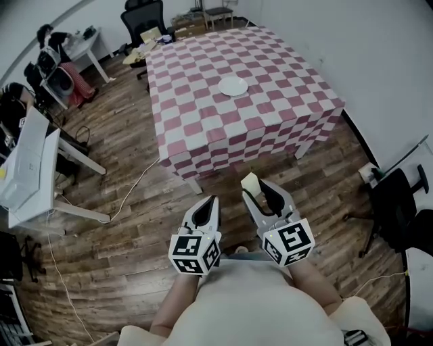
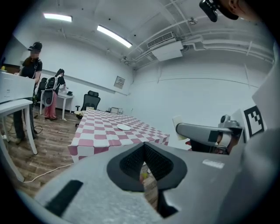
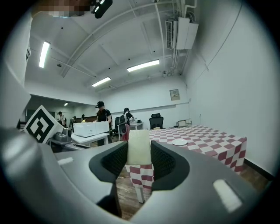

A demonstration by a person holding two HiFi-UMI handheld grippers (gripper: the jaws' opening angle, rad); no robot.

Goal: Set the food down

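Observation:
My right gripper (image 1: 258, 190) is shut on a pale cream block of food (image 1: 249, 181), which stands upright between the pads (image 3: 139, 147). It hangs over the wooden floor, short of the near corner of the table with the red-and-white checked cloth (image 1: 203, 135). An empty white plate (image 1: 233, 86) lies near the middle of that table and also shows in the right gripper view (image 3: 179, 142). My left gripper (image 1: 208, 201) is beside the right one, shut with nothing in it (image 2: 144, 162). In the left gripper view the right gripper (image 2: 192, 130) carries the food (image 2: 177, 121).
White desks (image 1: 34, 169) stand at the left, with a cable (image 1: 128, 192) trailing over the wooden floor. People and office chairs (image 1: 143, 17) are at the far left and back. A black chair (image 1: 396, 203) stands at the right by the wall.

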